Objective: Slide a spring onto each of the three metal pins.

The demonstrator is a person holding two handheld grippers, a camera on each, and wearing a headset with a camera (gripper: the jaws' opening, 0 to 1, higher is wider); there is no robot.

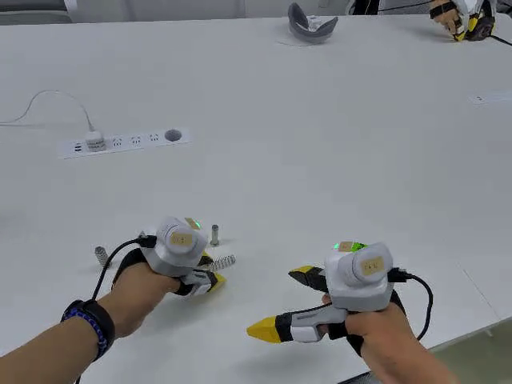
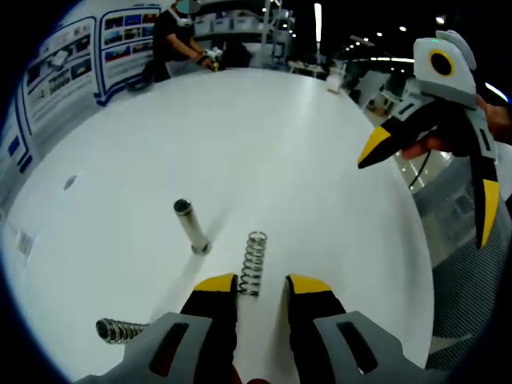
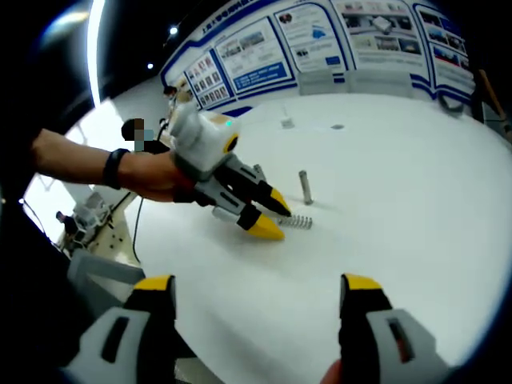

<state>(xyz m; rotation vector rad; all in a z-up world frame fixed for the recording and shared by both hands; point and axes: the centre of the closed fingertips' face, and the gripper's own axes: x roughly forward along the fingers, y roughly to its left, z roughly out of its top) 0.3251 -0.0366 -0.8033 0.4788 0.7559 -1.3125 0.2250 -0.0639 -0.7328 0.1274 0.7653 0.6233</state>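
Left gripper [image 2: 262,282] at a loose spring [image 2: 254,260] beside a pin [image 2: 190,226]
Its jaws stand slightly apart, with the spring's near end lying on the worktop [image 2: 280,144] between their tips and the upright pin just beside it. The right gripper [image 3: 258,282] hovers well apart, jaws spread wide.

This looks like a lab or demonstration hall, not a home. A very large white surface [image 1: 320,144] carries a power strip [image 1: 124,143], and blue-framed printed poster boards [image 3: 320,36] line the wall. Strip lights [image 2: 318,20] hang overhead, and another person [image 2: 178,36] works at the far end.
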